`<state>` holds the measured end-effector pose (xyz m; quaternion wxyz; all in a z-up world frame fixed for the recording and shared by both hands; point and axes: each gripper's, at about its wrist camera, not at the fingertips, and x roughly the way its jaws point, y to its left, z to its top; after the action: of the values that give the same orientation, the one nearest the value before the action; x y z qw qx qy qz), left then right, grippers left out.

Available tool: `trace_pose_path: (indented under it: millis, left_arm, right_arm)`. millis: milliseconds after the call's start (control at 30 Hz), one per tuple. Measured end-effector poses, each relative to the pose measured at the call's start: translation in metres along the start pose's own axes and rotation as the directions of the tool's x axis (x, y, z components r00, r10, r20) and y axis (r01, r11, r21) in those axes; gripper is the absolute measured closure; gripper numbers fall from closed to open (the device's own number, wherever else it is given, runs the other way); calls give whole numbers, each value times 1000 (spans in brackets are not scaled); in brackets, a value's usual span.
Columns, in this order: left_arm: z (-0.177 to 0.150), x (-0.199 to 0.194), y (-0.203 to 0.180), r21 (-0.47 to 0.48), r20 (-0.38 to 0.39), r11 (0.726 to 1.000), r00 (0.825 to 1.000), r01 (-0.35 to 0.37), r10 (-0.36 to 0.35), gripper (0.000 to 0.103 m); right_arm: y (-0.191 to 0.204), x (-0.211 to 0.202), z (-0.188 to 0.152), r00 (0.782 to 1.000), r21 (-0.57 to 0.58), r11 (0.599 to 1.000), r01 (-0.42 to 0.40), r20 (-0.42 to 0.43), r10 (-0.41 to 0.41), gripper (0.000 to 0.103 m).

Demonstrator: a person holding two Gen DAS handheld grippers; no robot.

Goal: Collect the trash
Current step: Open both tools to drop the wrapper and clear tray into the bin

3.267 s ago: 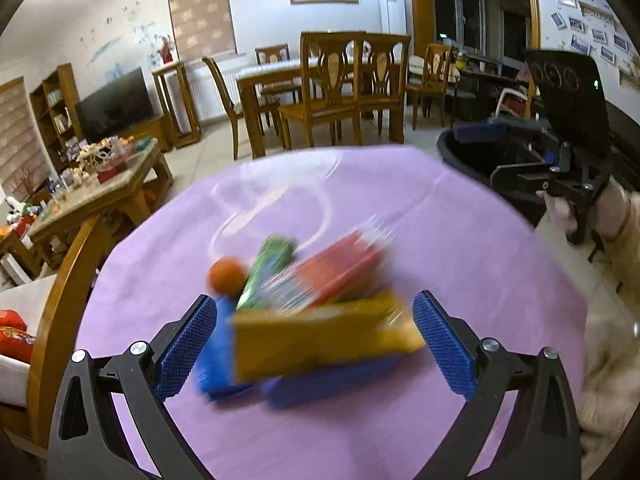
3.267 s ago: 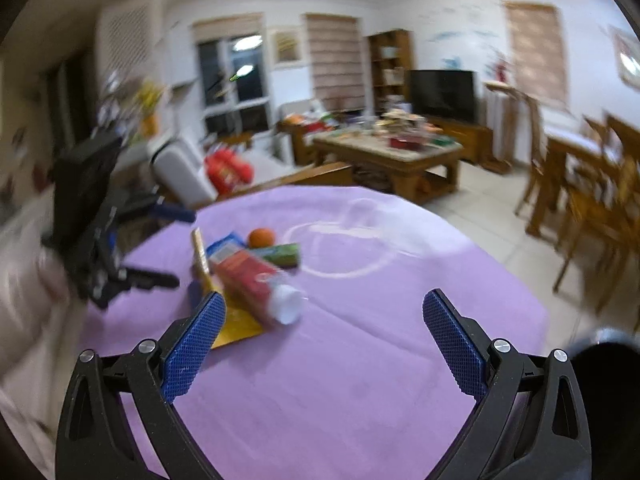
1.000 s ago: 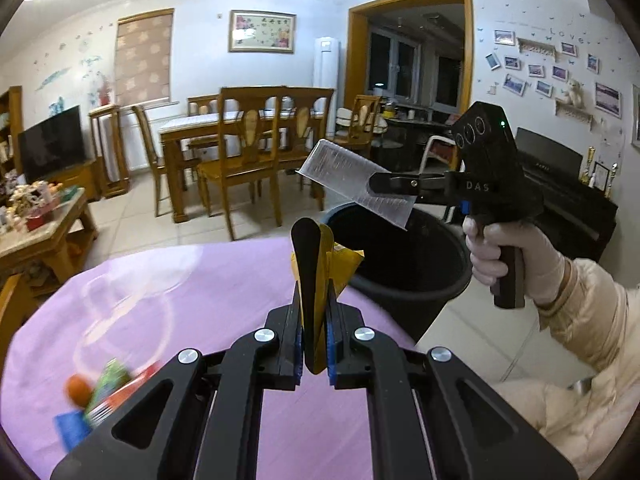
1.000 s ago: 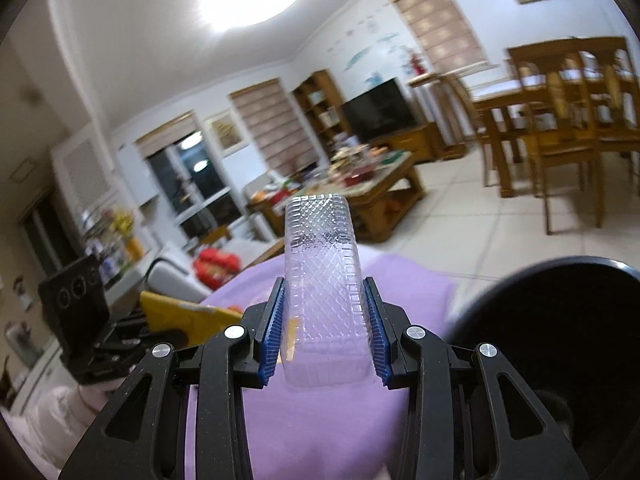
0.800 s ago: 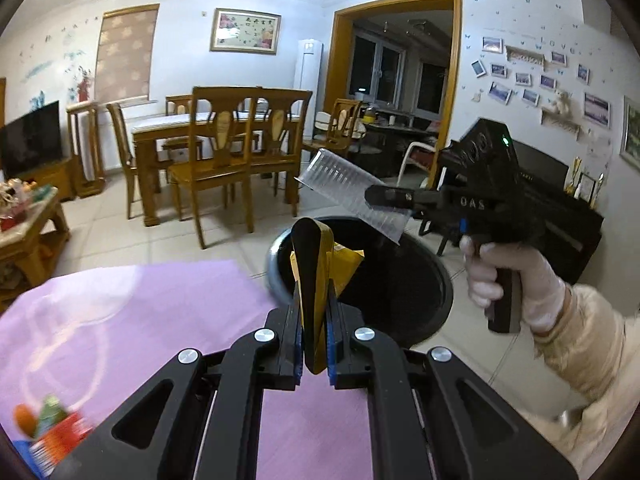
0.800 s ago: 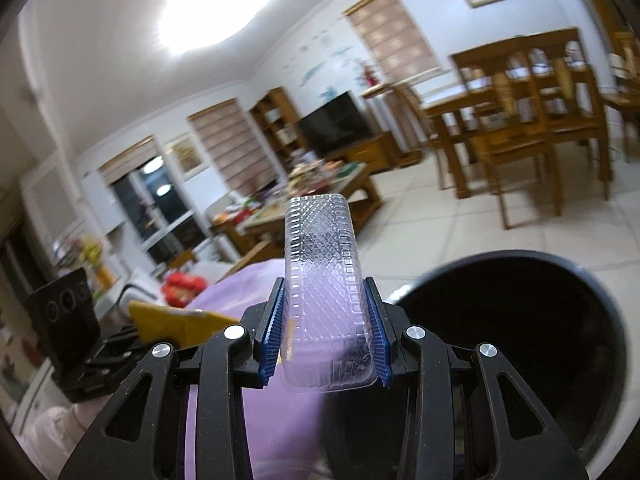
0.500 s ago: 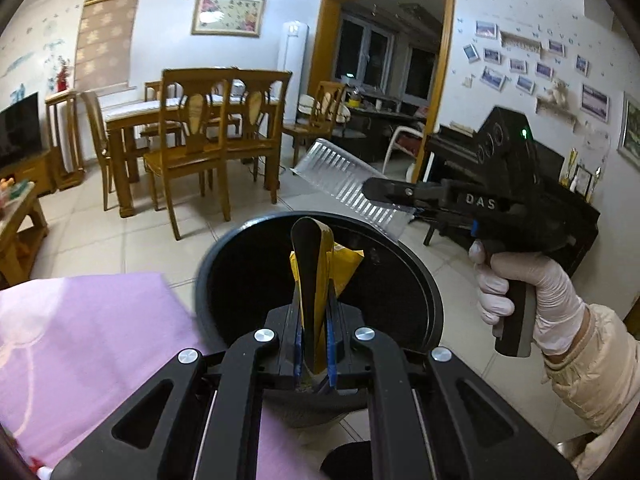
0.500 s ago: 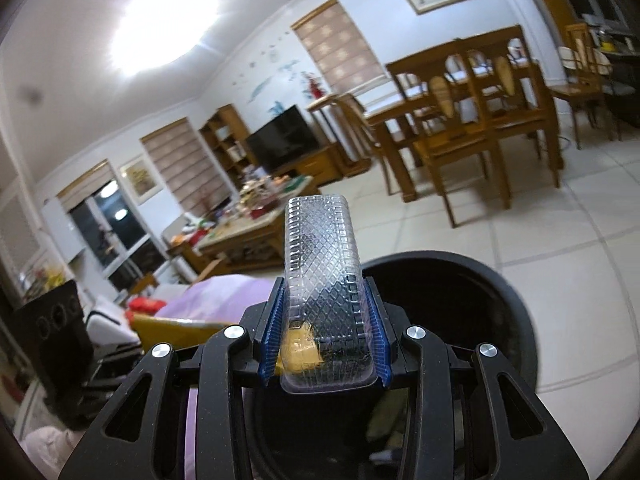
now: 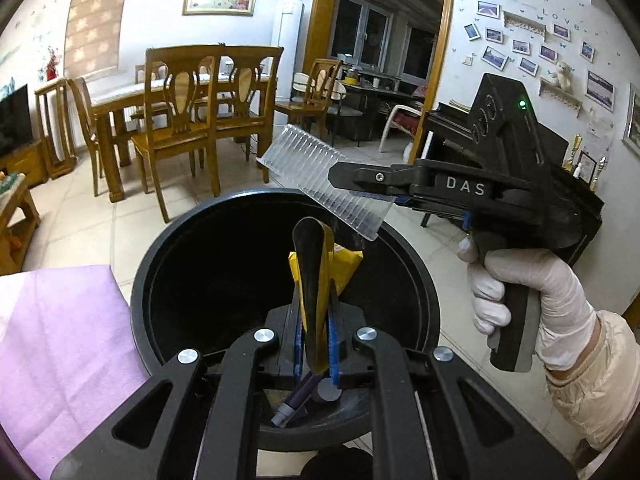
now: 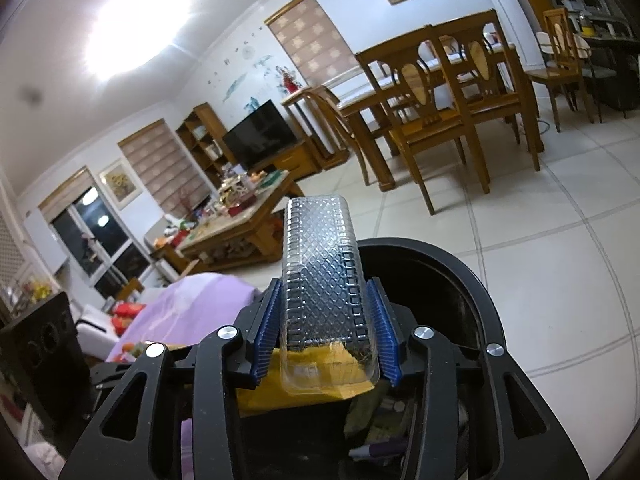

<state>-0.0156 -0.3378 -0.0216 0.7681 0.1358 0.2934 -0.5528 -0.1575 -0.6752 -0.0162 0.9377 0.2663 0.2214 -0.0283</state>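
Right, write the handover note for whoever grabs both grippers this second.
Left gripper: shut on the yellow wrapper, held over the open black bin.
Right gripper: shut on the clear plastic tray, also above the bin's mouth.
Done: both pieces lifted and carried to the bin; some trash, including a purple tube, already lies at the bottom.
Left: open both grippers so the wrapper and tray drop in. A few small items show on the purple tablecloth in the right wrist view, too small to identify; check there next.
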Motion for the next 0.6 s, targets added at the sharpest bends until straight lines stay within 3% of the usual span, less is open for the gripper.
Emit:
trace_pose_path:
  millis: [67, 100, 167, 200, 233, 300, 467, 600]
  left_arm:
    - [3, 0, -6, 2, -4, 1000, 1000, -10, 10, 90]
    - [4, 1, -8, 3, -6, 1000, 1000, -16, 16, 86]
    - [7, 3, -12, 6, -8, 999, 999, -34, 34, 54]
    - [8, 1, -15, 11, 9, 998, 998, -66, 66, 19]
    - [8, -4, -17, 19, 35, 996, 996, -88, 88, 6]
    - [7, -9, -20, 38, 69, 995, 994, -90, 88, 6]
    - [6, -9, -26, 75, 38, 987, 990, -139, 137, 5]
    - [3, -11, -27, 98, 28, 980, 985, -174, 172, 6]
  right_arm:
    - [3, 1, 1, 1000, -9, 1000, -3, 5, 3, 57]
    - [3, 1, 1, 1000, -12, 1000, -2, 10, 2, 49]
    - [5, -2, 2, 1000, -6, 1000, -2, 23, 2, 40]
    - [9, -4, 1, 1000, -4, 1000, -4, 30, 5, 36]
    - [10, -5, 1, 999, -2, 1000, -5, 35, 5, 33]
    - [10, -9, 1, 999, 1, 1000, 1, 54, -1, 26]
    - [12, -15, 2, 998, 32, 999, 4, 67, -6, 6]
    - [15, -19, -1, 998, 44, 999, 6, 69, -9, 5]
